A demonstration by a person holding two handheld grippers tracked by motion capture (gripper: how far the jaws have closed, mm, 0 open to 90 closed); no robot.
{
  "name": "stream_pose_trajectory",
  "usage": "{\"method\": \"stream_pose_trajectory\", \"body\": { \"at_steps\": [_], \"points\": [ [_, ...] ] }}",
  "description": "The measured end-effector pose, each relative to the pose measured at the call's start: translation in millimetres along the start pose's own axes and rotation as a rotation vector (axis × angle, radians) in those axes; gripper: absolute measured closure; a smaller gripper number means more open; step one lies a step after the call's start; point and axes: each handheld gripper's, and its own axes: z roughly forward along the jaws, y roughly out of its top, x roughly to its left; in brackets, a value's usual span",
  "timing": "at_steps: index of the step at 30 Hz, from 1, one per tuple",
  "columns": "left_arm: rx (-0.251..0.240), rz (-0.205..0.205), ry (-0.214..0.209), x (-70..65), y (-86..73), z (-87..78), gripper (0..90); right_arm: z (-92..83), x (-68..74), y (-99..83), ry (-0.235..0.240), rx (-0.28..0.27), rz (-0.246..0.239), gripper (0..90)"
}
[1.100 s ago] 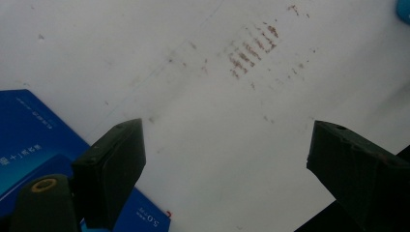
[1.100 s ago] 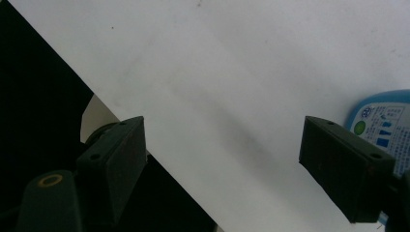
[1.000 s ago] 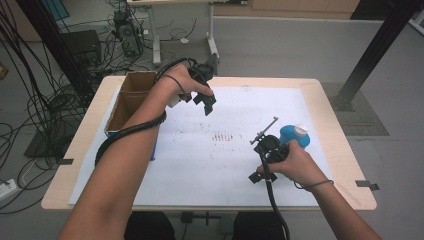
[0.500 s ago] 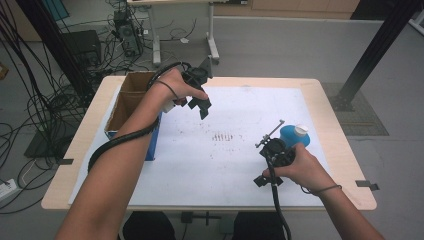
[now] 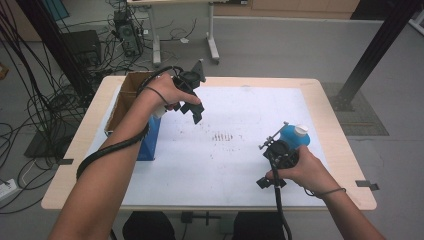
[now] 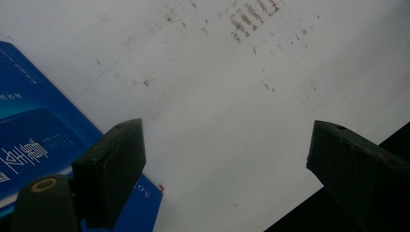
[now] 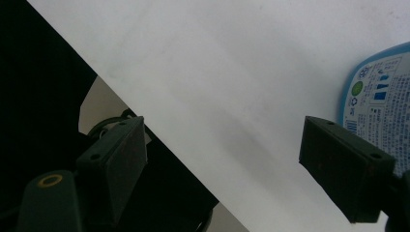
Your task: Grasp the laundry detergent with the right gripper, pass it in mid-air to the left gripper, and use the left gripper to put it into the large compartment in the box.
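both tools gape empty: left tool [image 5: 196, 114], right tool [image 5: 263, 182] half covering blue bottle [image 5: 296, 136].

Left tool [image 5: 196, 114] raised, jaws wide apart, right tool [image 5: 265, 183] low, jaws parted, both empty

the round blue plastic bottle [image 5: 294, 138] with a white cap lies on its side on the white sheet, near the table's right edge as the high view shows it, cap pointing away from the person. its pale printed label [image 7: 377, 101] faces up, with small icons and fine text. the flat blue carton [image 5: 150, 140] with white lettering [image 6: 29, 145] stands at the sheet's left edge, against an open brown cardboard box. the two are well apart.
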Motion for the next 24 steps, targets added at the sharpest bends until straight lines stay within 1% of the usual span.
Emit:
{"method": "stream_pose_trajectory", "body": {
  "at_steps": [1,5,7,9,11,13,19,21,22,24],
  "points": [
    [-0.002,0.002,-0.003,0.9,-3.3,0.9,14.0,0.0,-0.6,-1.0,-0.001,-0.003,0.004,16.7],
    [-0.001,0.005,-0.003,1.2,-8.1,1.6,14.0,-0.2,-1.3,-2.6,-0.003,0.001,0.004,16.7],
    [-0.001,0.007,-0.003,-0.2,-13.3,1.8,14.0,-0.8,-2.5,-4.5,-0.004,0.001,0.008,16.7],
    [-0.002,0.011,-0.002,-0.4,-14.9,1.9,14.0,-1.4,-3.2,-6.0,-0.006,0.001,0.013,16.7],
    [0.007,0.017,0.0,-2.0,-19.4,4.3,14.0,-1.7,-4.1,-7.5,-0.006,-0.002,0.019,16.7],
    [0.01,0.015,-0.003,-2.6,-20.6,5.2,14.0,-1.5,-4.6,-8.9,-0.004,0.002,0.017,16.7],
    [0.01,0.028,-0.005,-6.7,-26.6,9.5,14.0,-0.4,-4.7,-13.0,-0.003,0.007,0.02,16.7],
    [0.008,0.031,-0.008,-8.4,-28.4,10.8,14.0,-0.4,-5.1,-13.9,-0.004,0.008,0.021,16.7],
    [-0.001,0.027,-0.011,-10.2,-30.3,12.1,14.0,-0.8,-5.9,-15.9,-0.005,0.007,0.024,16.7],
    [0.0,0.031,-0.016,-10.9,-31.1,12.8,14.0,-1.3,-6.3,-17.4,-0.005,0.009,0.029,16.7]
  ]
}}
